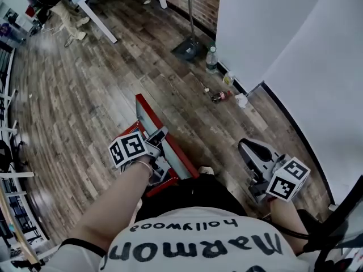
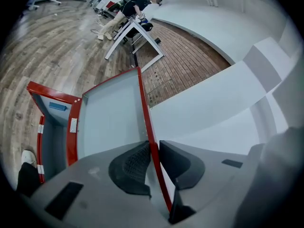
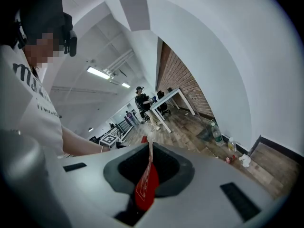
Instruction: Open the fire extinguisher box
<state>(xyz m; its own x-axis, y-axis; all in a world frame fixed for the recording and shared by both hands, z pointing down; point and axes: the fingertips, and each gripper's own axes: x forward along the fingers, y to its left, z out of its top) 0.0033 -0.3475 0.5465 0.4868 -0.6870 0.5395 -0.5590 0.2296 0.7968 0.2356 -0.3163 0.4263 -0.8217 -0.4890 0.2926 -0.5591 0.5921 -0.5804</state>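
The fire extinguisher box's red-framed door [image 1: 148, 115] stands swung out over the wooden floor in front of me. In the left gripper view its pale glass panel [image 2: 111, 118] hangs beside the red box frame [image 2: 72, 127], whose inside shows a small blue label. My left gripper [image 2: 154, 150] is shut on the door's red free edge, one pad on each side; in the head view this gripper [image 1: 160, 139] sits at the door's near end. My right gripper [image 3: 149, 156] is off to the right [image 1: 250, 149], shut on a small red tag [image 3: 146, 188] with a white strip.
A curved white wall [image 1: 272, 38] runs along the right. At its foot stand a water bottle [image 1: 211, 58], a metal stand base [image 1: 189, 49] and some small litter [image 1: 221, 96]. A white table [image 1: 96, 18] with a person at it is at the far left.
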